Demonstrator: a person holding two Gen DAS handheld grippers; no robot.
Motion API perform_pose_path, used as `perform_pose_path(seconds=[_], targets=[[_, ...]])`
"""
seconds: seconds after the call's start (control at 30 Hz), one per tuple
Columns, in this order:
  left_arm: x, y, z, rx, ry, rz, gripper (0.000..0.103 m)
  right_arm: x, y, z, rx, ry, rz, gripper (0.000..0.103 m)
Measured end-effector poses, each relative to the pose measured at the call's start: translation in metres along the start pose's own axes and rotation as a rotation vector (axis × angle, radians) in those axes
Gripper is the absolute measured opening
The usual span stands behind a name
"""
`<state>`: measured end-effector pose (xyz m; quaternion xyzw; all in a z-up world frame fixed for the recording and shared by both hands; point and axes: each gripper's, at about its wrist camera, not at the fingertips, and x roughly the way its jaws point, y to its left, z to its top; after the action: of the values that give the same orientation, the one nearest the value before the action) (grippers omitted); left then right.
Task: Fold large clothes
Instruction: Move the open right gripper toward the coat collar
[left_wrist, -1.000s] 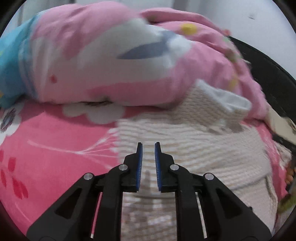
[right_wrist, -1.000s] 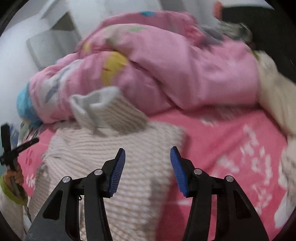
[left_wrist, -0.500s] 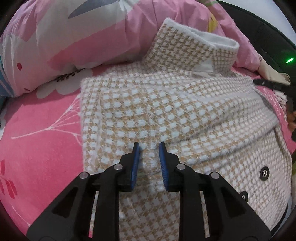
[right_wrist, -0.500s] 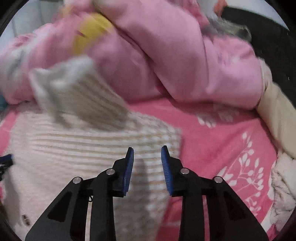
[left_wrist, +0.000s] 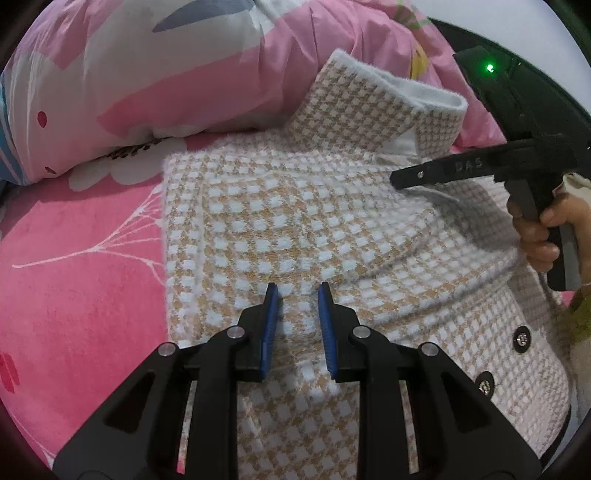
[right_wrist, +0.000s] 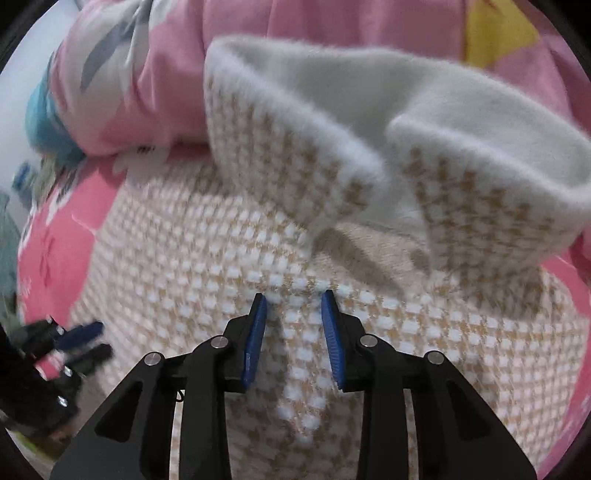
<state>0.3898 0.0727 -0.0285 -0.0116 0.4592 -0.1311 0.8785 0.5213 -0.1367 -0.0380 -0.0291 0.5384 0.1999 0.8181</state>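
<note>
A tan-and-white houndstooth coat (left_wrist: 295, 221) lies spread on a pink flowered bed sheet (left_wrist: 74, 277), its white-lined collar (left_wrist: 369, 103) standing up at the far end. My left gripper (left_wrist: 297, 288) points down at the coat's left half. Its jaws are a narrow gap apart and its tips are on or just above the cloth, with nothing pinched. My right gripper (right_wrist: 293, 295) hovers just below the collar (right_wrist: 295, 140) over the coat (right_wrist: 184, 277), jaws likewise slightly apart and holding nothing. Its fingers (left_wrist: 443, 170) reach in from the right in the left wrist view.
A bunched pink quilt (left_wrist: 147, 74) rests against the coat's far edge, also behind the collar (right_wrist: 258, 37). A hand (left_wrist: 543, 236) grips the right tool. Dark buttons (left_wrist: 521, 339) line the coat's right edge. The left gripper (right_wrist: 92, 341) shows blurred at the lower left.
The right gripper's jaws narrowed and it swept left from the coat's right edge to below the collar. The left gripper dropped closer to the coat and its jaws parted slightly.
</note>
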Motion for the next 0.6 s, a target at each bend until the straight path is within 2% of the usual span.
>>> perform_pose_path(seconds=[0.03,0.07,0.17,0.2,0.27,0.33,0.43,0.47,0.53,0.57,0.6], targets=[[-0.006,0.002,-0.001,0.000,-0.012,-0.006,0.024,-0.010,0.010,-0.002,-0.035,-0.012,0.012,0.032],[-0.011,0.003,-0.003,0.007,-0.024,-0.009,0.025,-0.016,0.021,-0.002,-0.062,-0.009,0.064,0.032],[-0.019,0.007,-0.008,0.023,-0.053,-0.012,0.029,-0.007,0.057,-0.001,-0.117,0.058,0.207,0.032],[-0.019,0.009,-0.009,0.020,-0.056,-0.018,0.030,0.002,0.069,0.000,-0.135,0.081,0.214,0.032],[-0.020,0.012,-0.012,0.005,-0.063,-0.028,0.030,0.029,0.096,0.003,-0.155,0.120,0.156,0.032],[-0.019,0.013,-0.012,0.001,-0.065,-0.025,0.030,0.051,0.105,0.013,-0.123,0.099,0.121,0.032],[-0.023,0.019,-0.011,-0.018,-0.077,-0.043,0.030,0.046,0.097,0.019,-0.008,0.075,0.174,0.033],[-0.024,0.020,-0.010,-0.027,-0.079,-0.052,0.030,0.042,0.098,0.018,-0.006,0.073,0.176,0.033],[-0.028,0.022,-0.008,-0.035,-0.087,-0.053,0.030,0.024,0.103,0.011,-0.060,0.054,0.183,0.033],[-0.031,0.022,-0.009,-0.027,-0.097,-0.044,0.030,0.020,0.108,0.010,-0.083,0.060,0.217,0.033],[-0.033,0.022,-0.009,-0.020,-0.106,-0.030,0.031,0.018,0.117,0.005,-0.108,0.089,0.288,0.033]])
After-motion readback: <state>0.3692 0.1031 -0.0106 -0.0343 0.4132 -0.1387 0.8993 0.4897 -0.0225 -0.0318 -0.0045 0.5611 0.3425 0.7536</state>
